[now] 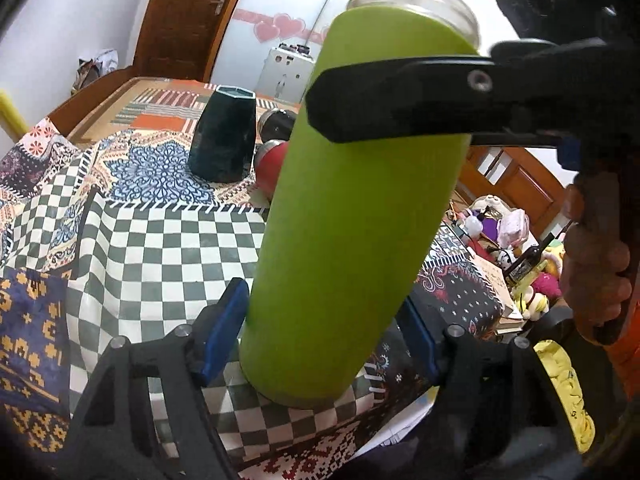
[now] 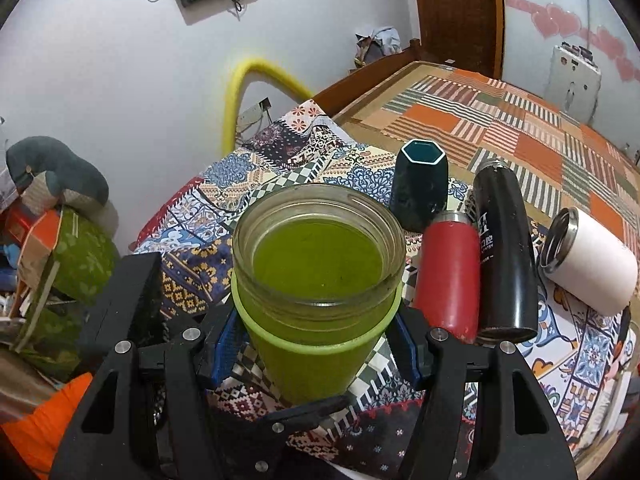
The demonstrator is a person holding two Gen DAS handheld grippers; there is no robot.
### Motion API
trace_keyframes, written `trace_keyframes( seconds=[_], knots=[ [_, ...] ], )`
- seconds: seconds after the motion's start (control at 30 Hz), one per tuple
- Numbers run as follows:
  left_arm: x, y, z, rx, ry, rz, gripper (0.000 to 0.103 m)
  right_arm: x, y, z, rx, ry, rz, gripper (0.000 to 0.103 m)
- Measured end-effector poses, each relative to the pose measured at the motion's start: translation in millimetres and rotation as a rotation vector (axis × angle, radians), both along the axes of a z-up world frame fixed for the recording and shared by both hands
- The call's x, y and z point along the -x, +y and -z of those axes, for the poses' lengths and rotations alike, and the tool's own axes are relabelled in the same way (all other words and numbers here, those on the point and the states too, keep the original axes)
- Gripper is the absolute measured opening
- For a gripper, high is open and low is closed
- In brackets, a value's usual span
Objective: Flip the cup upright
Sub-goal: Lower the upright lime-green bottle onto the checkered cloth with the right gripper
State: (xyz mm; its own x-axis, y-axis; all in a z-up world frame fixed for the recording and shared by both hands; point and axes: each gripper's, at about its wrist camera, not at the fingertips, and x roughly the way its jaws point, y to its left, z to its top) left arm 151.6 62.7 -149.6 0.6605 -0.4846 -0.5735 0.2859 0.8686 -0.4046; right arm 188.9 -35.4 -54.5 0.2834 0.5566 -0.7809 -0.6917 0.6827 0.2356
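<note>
A: Where was the cup (image 1: 352,184), and how did its long axis run?

B: The green-sleeved glass cup stood on the patterned cloth (image 1: 160,240) with its base down and its open glass mouth (image 2: 318,240) up. In the left wrist view the axis leaned slightly right of vertical, though fisheye distortion may account for part of that lean. Judged from this, the flip was essentially complete.

A: State of the left gripper (image 1: 320,332)?

B: Its blue pads (image 1: 224,328) bracketed the lower body of the cup. The left pad touched the sleeve; the right pad was partly hidden behind the cup, so a firm clamp could not be confirmed. Contact at the low end of the axis was probable.

A: And the right gripper (image 2: 316,344)?

B: It straddled the upper sleeve just below the glass rim, looking down into the mouth. Its pads (image 2: 226,344) sat just beside the sleeve, but closure could not be told. In the left view one right finger (image 1: 400,100) crossed in front of the upper body.

A: Which relation governed the next move?

B: Base contact. The cup lay between both sets of jaws, left low, right high. Release probably required the base flat on the cloth.

A: Anything obscured?

B: The base edge was partly hidden by the left gripper. A dark hexagonal cup (image 2: 420,184) and the red (image 2: 448,272), black (image 2: 504,248) and white (image 2: 592,256) flasks stood near, clear of the jaws.
</note>
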Motion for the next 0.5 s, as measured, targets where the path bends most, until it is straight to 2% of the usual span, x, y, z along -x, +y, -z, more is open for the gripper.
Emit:
trace_keyframes(
  seconds=[0.5],
  knots=[
    [7.5,2.3,-3.5,-0.018,-0.005,-0.027,0.070,-1.8,1.1,1.4,-0.040,-0.002,-0.036,0.060]
  ],
)
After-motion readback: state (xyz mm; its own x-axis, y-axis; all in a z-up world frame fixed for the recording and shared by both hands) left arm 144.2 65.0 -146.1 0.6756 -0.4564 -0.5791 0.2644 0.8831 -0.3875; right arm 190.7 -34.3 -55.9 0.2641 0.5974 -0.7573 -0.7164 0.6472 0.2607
